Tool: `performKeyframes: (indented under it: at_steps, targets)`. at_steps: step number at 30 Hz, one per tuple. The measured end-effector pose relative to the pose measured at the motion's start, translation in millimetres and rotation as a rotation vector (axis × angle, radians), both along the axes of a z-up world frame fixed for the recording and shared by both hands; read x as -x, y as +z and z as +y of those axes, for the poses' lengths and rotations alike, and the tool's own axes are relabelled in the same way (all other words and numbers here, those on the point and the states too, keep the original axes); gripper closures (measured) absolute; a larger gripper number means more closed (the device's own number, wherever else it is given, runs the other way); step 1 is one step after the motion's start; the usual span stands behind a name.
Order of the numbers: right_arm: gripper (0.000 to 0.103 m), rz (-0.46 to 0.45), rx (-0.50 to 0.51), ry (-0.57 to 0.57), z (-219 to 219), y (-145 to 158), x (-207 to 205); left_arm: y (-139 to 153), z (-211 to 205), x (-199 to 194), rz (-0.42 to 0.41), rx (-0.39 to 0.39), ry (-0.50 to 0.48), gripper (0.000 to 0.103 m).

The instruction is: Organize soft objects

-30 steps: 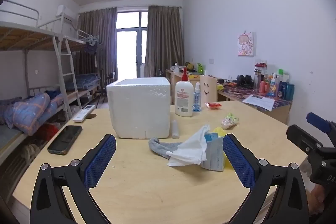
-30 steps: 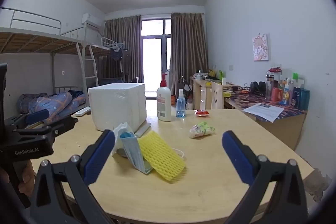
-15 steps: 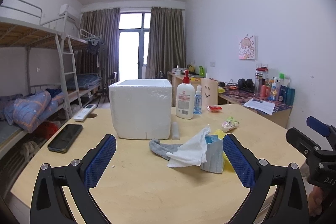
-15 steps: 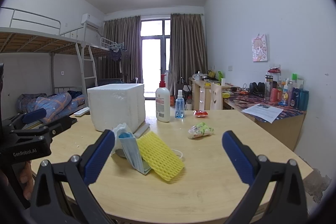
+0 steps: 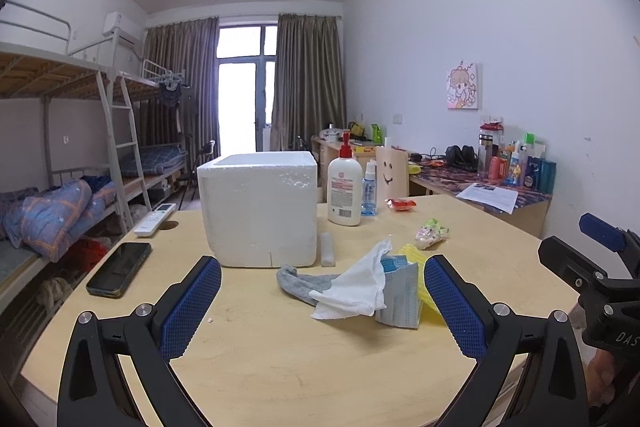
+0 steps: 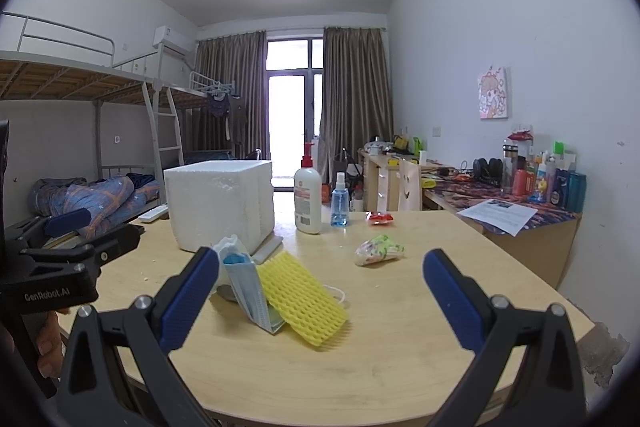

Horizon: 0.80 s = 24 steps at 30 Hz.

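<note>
Little has shifted over the last second: both views have crept a touch nearer the pile and nothing on the worktop (image 5: 280, 359) has been disturbed. The left tongs (image 5: 322, 311) and the right tongs (image 6: 320, 301) both hang above the near edge, spread wide and holding nothing.

The soft things lie heaped just in front of the white foam box (image 5: 258, 207): a grey sock (image 5: 298, 283), a white tissue (image 5: 356, 287) draped over a blue face mask (image 5: 400, 301), and a yellow foam net (image 6: 302, 297) leaning against the mask. A small wrapped packet (image 6: 378, 249) sits apart, to the right.

The box looks like the likely destination. I'd take the tissue first, since it lies on top, pinching it low at a fold so it doesn't drag the mask along.

The box's inside can't be seen from here, the sock's far end is buried under the tissue, and what the packet holds is unclear.
</note>
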State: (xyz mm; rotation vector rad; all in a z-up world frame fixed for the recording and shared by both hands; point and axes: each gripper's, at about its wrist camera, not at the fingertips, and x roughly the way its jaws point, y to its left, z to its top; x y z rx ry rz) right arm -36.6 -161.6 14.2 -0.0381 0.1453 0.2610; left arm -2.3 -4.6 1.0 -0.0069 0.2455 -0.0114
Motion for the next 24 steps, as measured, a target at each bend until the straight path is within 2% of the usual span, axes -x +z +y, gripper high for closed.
performKeyframes:
  at_steps: [13, 19, 24]
  targets:
    - [0.000, 0.002, -0.001, 0.000, 1.1, 0.2, 0.1, -0.2, 3.7, -3.3, 0.018, 0.023, 0.012, 0.001]
    - [0.000, 0.038, -0.052, 0.016, -3.9, -0.6, -9.2, 1.0, 4.9, -5.7, 0.015, 0.020, 0.011, 0.001]
    - [0.002, 0.039, -0.038, 0.018, -1.4, -1.3, -12.5, -0.6, 5.8, -13.7, 0.032, 0.017, 0.003, 0.001]
